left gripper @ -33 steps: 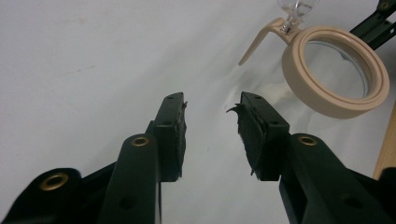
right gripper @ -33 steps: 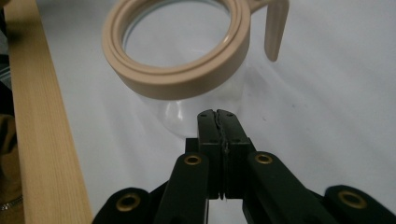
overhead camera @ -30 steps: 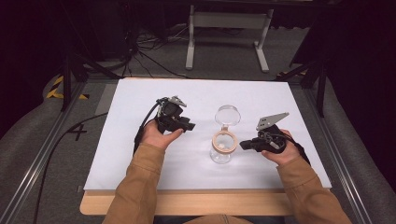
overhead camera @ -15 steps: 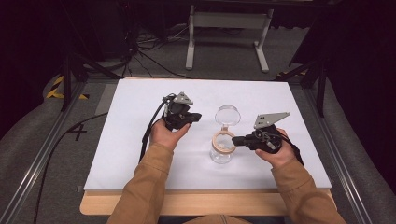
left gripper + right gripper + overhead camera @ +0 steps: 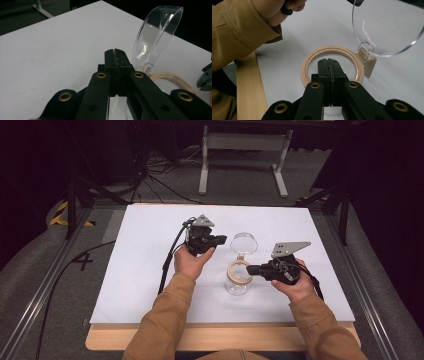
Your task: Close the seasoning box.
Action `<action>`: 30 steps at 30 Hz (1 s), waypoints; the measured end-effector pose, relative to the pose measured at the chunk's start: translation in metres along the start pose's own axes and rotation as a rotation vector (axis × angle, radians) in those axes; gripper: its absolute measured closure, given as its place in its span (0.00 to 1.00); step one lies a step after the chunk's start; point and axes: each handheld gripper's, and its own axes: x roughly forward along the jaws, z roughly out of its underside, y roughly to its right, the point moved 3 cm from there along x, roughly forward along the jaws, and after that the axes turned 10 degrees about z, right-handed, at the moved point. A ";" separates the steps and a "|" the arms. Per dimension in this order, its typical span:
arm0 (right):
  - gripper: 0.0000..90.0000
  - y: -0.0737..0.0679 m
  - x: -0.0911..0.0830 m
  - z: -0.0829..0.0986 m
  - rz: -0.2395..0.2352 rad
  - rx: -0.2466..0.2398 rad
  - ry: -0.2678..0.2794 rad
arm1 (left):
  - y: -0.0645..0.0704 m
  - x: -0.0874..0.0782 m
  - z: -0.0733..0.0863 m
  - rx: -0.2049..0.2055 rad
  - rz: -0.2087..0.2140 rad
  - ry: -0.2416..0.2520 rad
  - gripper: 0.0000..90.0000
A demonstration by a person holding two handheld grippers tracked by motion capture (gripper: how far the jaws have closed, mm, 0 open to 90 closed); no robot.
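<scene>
A clear glass jar (image 5: 238, 285) stands mid-table, with a beige ring (image 5: 239, 271) around its mouth. Its hinged clear lid (image 5: 243, 242) stands swung open, upright behind the mouth. My left gripper (image 5: 222, 239) is shut and empty, its tips just left of the lid (image 5: 156, 35). In the left gripper view its jaws (image 5: 115, 51) are pressed together, the ring (image 5: 172, 80) low to their right. My right gripper (image 5: 249, 269) is shut too. Its tips (image 5: 328, 60) reach over the near rim of the ring (image 5: 312, 57), beside the beige hinge (image 5: 368, 63) and below the lid (image 5: 387, 27).
A white sheet (image 5: 150, 270) covers the table, with a wooden front edge (image 5: 220, 337). The left hand and tan sleeve (image 5: 242, 30) sit close to the jar. Cables trail from each gripper. A dark floor, rails and a stand (image 5: 242, 150) lie beyond the table.
Both grippers have closed in on the jar: the left moved right and slightly away toward the lid, the right moved left to the ring. The jar and lid have not moved.
</scene>
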 end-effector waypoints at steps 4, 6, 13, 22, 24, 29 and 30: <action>0.99 0.000 0.001 0.001 0.003 0.015 0.005 | -0.001 0.004 -0.001 -0.018 0.085 0.028 1.00; 0.99 0.001 0.000 0.001 0.003 0.023 0.011 | 0.000 0.005 -0.001 -0.010 0.085 0.019 1.00; 0.99 0.005 0.000 0.001 0.008 0.056 0.023 | 0.007 0.006 -0.003 0.019 0.071 0.006 1.00; 0.99 0.007 -0.002 -0.003 -0.006 0.067 0.043 | 0.017 0.005 -0.003 0.064 0.068 -0.025 1.00; 0.99 0.006 -0.002 -0.003 -0.011 0.063 0.041 | 0.018 0.004 -0.004 0.070 0.066 -0.026 0.99; 0.99 0.003 -0.003 -0.003 -0.029 0.050 0.023 | 0.019 -0.005 -0.005 0.070 0.047 -0.035 0.98; 0.99 0.003 -0.003 -0.003 -0.032 0.050 0.020 | 0.019 -0.006 -0.005 0.073 0.044 -0.029 0.98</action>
